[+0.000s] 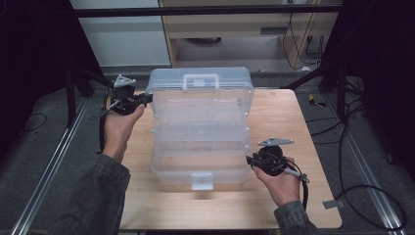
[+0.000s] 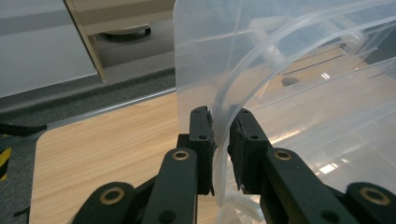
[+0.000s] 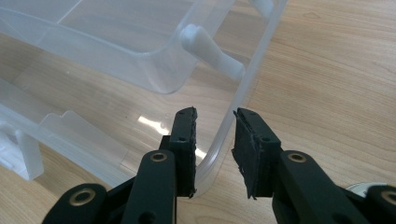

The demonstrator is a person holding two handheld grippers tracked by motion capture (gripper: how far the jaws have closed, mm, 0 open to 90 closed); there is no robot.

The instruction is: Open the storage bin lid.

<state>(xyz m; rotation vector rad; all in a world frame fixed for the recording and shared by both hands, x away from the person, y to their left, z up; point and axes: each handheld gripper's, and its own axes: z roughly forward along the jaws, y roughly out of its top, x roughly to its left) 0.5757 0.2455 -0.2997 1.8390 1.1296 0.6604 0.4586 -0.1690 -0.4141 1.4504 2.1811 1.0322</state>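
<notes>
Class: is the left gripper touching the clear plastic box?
Touching. The left gripper view shows the left gripper with its jaws closed on the clear plastic box's edge.

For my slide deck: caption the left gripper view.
Left gripper clamps the thin rim of the clear plastic organizer box above the wooden table.

I am wearing a grey denim-like jacket, and its sleeves are covering both my forearms down to the wrists. My left gripper [image 1: 147, 99] and my right gripper [image 1: 250, 160] are both black, and each one is carrying a grey three-cornered plate on top. A black cable is trailing from each of them. In the gripper views, brass-coloured rivets are shining in the black link arms, and small dark screws are sitting in the rough-edged black pads [image 3: 250, 140].
</notes>
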